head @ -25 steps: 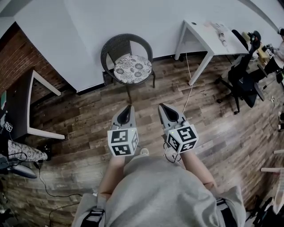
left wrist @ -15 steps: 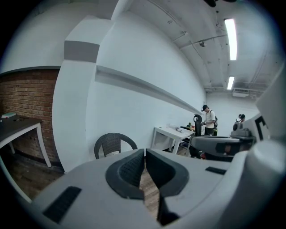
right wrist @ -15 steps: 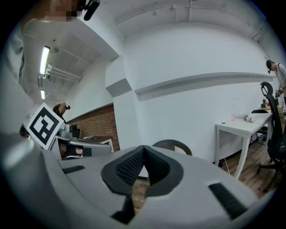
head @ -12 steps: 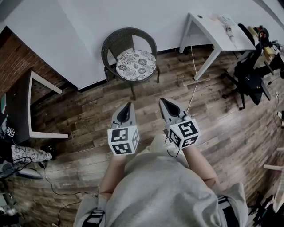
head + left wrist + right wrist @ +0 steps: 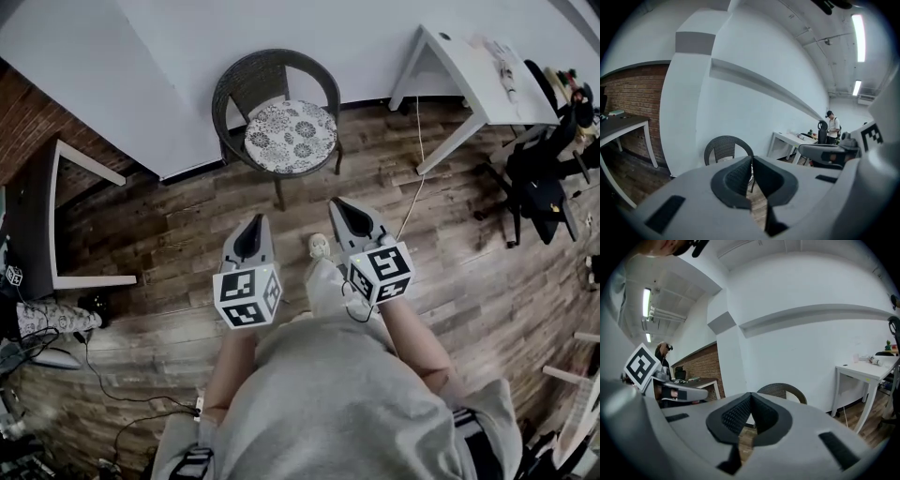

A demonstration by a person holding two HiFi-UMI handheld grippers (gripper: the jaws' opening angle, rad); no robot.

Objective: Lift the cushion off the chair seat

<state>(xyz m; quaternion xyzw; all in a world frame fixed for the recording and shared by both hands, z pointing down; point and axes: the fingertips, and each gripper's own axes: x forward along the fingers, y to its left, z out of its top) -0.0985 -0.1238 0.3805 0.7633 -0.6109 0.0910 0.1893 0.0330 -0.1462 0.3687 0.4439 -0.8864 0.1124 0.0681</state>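
A round cushion with a floral print point(image 5: 291, 136) lies on the seat of a dark wicker chair point(image 5: 246, 86) that stands against the white wall. My left gripper point(image 5: 255, 221) and right gripper point(image 5: 337, 203) are held side by side over the wooden floor, short of the chair and pointing at it. Both are shut with nothing between the jaws. In the left gripper view the chair point(image 5: 725, 149) shows just beyond the shut left gripper point(image 5: 752, 158). In the right gripper view the chair's back point(image 5: 783, 390) rises behind the shut right gripper point(image 5: 751, 394). The cushion is hidden in both gripper views.
A white table point(image 5: 478, 75) stands right of the chair, with a cable point(image 5: 412, 187) hanging to the floor. A black office chair point(image 5: 534, 178) is at the far right, a dark desk point(image 5: 37, 225) by the brick wall at left. A person point(image 5: 832, 129) stands far off.
Both grippers have moved forward toward the chair, which now looks closer and larger. Their jaws stay shut.
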